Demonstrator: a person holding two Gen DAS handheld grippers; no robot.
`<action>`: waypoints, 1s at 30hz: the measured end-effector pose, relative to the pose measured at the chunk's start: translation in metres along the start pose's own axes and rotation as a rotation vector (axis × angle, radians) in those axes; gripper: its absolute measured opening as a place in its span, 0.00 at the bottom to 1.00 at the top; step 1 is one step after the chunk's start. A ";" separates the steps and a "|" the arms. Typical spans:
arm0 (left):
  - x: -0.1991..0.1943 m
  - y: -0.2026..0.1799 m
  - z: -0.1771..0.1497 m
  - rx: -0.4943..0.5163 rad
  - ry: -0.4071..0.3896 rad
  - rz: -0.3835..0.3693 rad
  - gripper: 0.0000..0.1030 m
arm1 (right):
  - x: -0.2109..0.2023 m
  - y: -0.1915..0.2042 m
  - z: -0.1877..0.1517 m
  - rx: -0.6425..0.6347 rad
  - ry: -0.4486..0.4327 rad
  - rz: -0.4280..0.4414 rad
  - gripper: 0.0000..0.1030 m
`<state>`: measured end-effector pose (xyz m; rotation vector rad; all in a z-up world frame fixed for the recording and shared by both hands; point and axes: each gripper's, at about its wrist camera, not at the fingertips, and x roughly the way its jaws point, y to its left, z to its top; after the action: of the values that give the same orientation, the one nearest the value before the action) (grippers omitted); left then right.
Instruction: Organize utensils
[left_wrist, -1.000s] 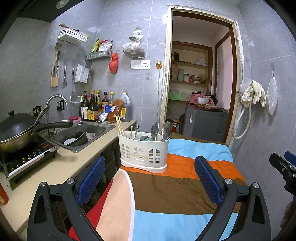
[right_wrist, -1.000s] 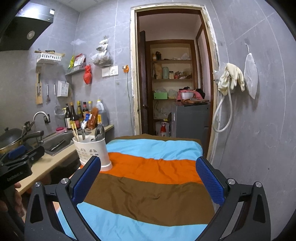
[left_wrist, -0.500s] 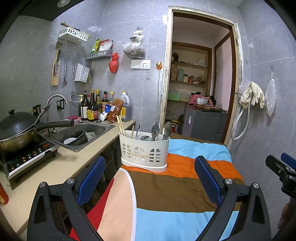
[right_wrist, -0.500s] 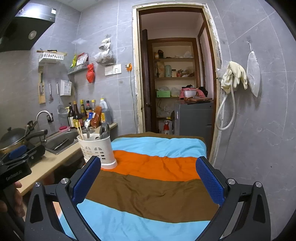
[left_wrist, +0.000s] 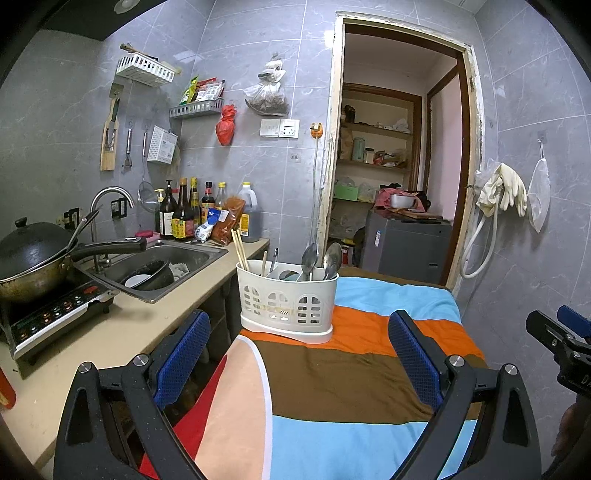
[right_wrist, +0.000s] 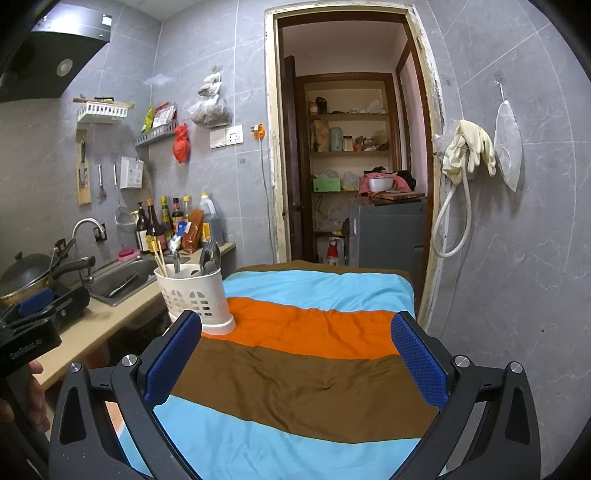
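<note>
A white plastic utensil caddy (left_wrist: 288, 301) (right_wrist: 192, 295) stands on the far left part of a striped cloth-covered table (left_wrist: 332, 369) (right_wrist: 314, 354). It holds wooden chopsticks (left_wrist: 239, 248), metal spoons (left_wrist: 320, 260) and other utensils. My left gripper (left_wrist: 299, 354) is open and empty, a short way in front of the caddy. My right gripper (right_wrist: 295, 362) is open and empty over the middle of the cloth, with the caddy ahead on its left. The right gripper's body shows at the right edge of the left wrist view, and the left gripper's body at the left edge of the right wrist view.
A counter (left_wrist: 110, 332) runs along the left with a sink (left_wrist: 162, 266), a wok (left_wrist: 33, 254) on an induction hob and several bottles (left_wrist: 192, 210). A doorway (right_wrist: 354, 166) opens behind the table. Gloves and a hose (right_wrist: 465, 155) hang on the right wall.
Both views have shifted slightly, and the caddy now looks a little closer in the right wrist view. Both grippers stay open and empty.
</note>
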<state>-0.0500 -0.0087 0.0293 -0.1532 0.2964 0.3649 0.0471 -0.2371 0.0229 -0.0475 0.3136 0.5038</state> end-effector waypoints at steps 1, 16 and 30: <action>0.000 0.000 0.000 0.000 0.000 0.000 0.92 | 0.000 0.000 0.000 0.000 0.000 0.001 1.00; 0.000 -0.001 0.000 -0.001 0.002 -0.001 0.92 | 0.000 0.003 0.000 0.001 0.002 0.000 1.00; 0.000 -0.002 0.001 -0.002 0.003 0.000 0.92 | 0.001 0.002 0.001 0.001 0.005 0.000 1.00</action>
<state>-0.0492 -0.0109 0.0300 -0.1560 0.2988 0.3648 0.0473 -0.2351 0.0241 -0.0480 0.3183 0.5032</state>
